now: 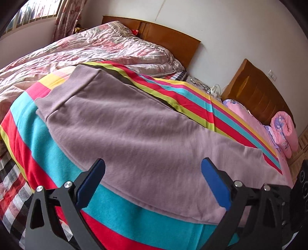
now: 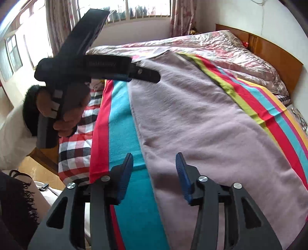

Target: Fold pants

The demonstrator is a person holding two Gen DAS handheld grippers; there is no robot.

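Mauve-grey pants (image 1: 146, 125) lie flat, folded lengthwise, on a striped blanket (image 1: 44, 138) on the bed; they also show in the right wrist view (image 2: 192, 119). My left gripper (image 1: 153, 165) is open and empty, hovering just above the pants' near edge. In the right wrist view the left gripper (image 2: 146, 75) shows from the side near the waistband end, held by a hand. My right gripper (image 2: 155, 159) is open and empty, above the pants' near edge by the leg end.
A pink floral quilt (image 1: 107, 48) lies bunched behind the blanket toward the wooden headboard (image 1: 173, 40). A second bed with pink bedding (image 1: 283, 132) stands to the right. A checked sheet (image 2: 77, 146) covers the bed's edge. A window (image 2: 134, 9) is beyond.
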